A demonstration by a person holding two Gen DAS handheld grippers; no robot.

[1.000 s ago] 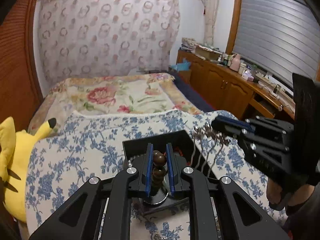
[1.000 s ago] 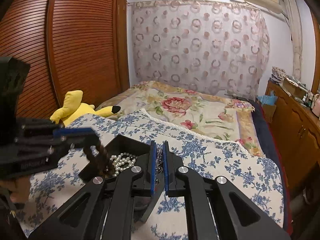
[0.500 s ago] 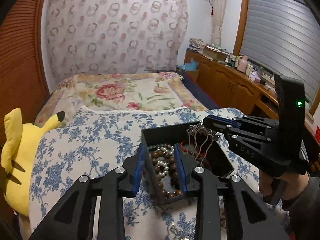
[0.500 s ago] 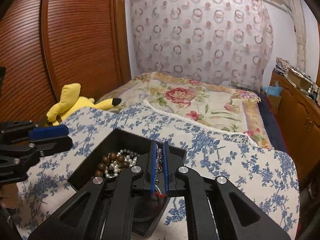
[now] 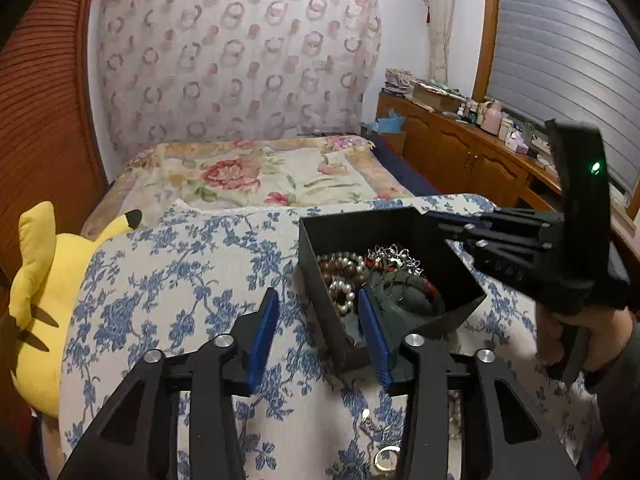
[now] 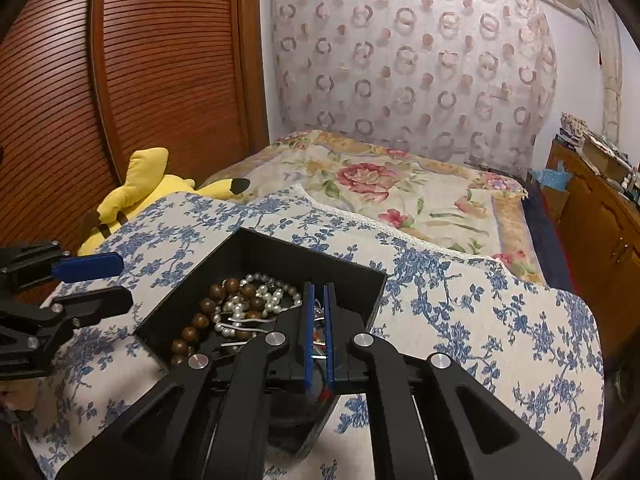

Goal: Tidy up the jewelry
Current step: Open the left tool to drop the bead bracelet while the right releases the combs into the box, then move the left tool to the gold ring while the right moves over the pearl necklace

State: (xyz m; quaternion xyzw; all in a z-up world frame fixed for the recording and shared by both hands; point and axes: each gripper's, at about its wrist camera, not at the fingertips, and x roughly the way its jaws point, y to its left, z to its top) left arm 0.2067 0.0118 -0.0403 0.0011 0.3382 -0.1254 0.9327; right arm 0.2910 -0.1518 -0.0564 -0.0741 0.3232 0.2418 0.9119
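Now | left claw (image 5: 316,336) opening, nothing between pads, straddling box (image 5: 316,256) wall at 6 o'clock | right claw (image 6: 319,320) pinched narrow over box, silver chain (image 5: 394,254) possibly gripped, apparently lowering | wooden beads (image 6: 218,300), pearls (image 6: 248,306) inside

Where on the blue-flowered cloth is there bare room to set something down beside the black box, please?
Free: the blue-flowered cloth between the black box and the yellow plush toy, and the cloth right of the box toward the wooden cabinets. Crowded: inside the box, with wooden beads and pearls, and the near edge, where a ring lies.
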